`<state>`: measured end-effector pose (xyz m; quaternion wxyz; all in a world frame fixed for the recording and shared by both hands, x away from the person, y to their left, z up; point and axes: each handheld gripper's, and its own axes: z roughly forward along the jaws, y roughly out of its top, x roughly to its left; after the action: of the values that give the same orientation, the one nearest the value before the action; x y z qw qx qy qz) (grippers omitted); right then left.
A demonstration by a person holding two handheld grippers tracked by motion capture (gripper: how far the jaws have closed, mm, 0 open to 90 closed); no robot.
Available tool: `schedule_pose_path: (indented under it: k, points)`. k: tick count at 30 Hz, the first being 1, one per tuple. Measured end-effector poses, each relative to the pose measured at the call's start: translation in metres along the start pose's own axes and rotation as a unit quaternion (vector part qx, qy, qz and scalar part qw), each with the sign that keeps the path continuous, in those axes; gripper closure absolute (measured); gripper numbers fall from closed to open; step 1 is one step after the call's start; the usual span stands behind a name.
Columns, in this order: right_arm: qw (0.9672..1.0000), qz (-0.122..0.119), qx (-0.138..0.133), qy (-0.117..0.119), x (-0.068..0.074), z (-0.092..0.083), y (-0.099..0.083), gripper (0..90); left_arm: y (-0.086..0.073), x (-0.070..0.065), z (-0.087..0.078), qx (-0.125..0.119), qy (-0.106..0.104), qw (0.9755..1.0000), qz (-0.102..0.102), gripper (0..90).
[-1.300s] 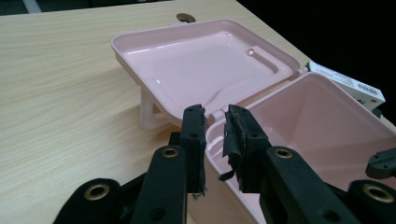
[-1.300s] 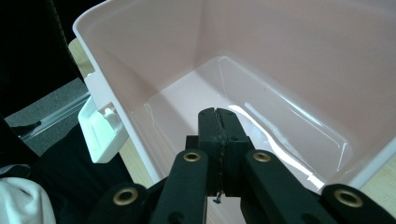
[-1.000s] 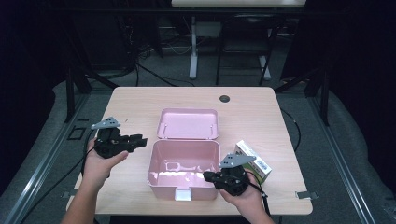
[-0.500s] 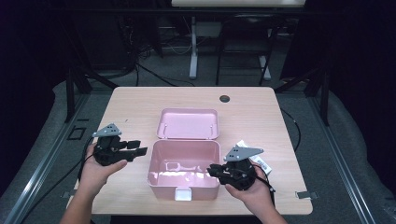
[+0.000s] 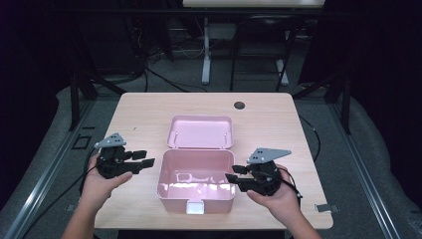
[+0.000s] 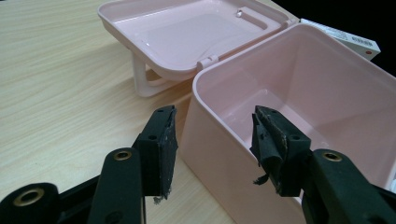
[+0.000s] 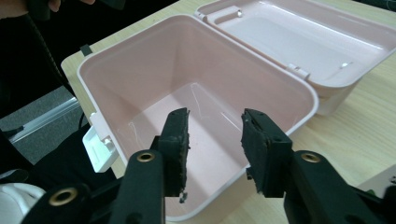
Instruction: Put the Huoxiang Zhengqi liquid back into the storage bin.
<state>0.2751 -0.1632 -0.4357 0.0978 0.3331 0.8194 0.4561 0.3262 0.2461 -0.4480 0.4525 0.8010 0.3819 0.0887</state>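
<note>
An empty pink box (image 5: 196, 195) stands open at the table's near middle, its lid (image 5: 200, 132) laid back flat behind it. My left gripper (image 5: 144, 159) hovers just left of the box, pointing at its left wall (image 6: 219, 154). Its jaws have just been opening and stand wide apart with nothing pressed between the pads (image 6: 166, 140). My right gripper (image 5: 232, 175) is at the box's right rim, aimed into the hollow (image 7: 154, 93). Its jaws have also just been opening and hold nothing. The left gripper (image 6: 212, 126) and right gripper (image 7: 215, 126) both show bare worn pads.
A white carton (image 6: 341, 37) lies on the table beyond the box's right side. A white latch (image 5: 195, 207) sticks out from the box's front wall. A dark round grommet (image 5: 239, 105) sits near the far edge of the wooden table (image 5: 139, 114).
Both grippers' jaws have spread apart. The right gripper has lifted a little off the box's front right rim and now covers the white carton in the high view. The left hand has barely shifted.
</note>
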Motion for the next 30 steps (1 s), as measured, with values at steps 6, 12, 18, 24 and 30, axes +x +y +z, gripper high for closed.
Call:
schedule_pose_path:
  k: [6,12,18,24,30]
  points:
    - [0.9999,0.010,0.010,-0.006,-0.009,-0.005,0.002,53.3,0.000,0.001,-0.002,0.002,-0.001,0.9999,-0.011,47.5]
    - [0.9996,0.006,0.017,-0.024,-0.018,-0.006,0.001,49.4,0.000,0.001,-0.003,0.009,0.013,0.9998,-0.014,47.9]
    - [0.9987,0.006,0.025,-0.044,-0.026,-0.006,0.000,45.9,0.000,0.001,-0.003,0.015,0.020,0.9996,-0.009,47.6]
    - [0.9973,0.014,0.039,-0.061,-0.034,-0.008,-0.002,40.3,0.001,-0.001,-0.005,0.011,0.030,0.9995,0.003,47.3]
    - [0.9957,0.008,0.051,-0.077,-0.042,-0.009,-0.003,38.6,0.001,-0.001,-0.009,0.005,0.038,0.9992,0.005,46.6]
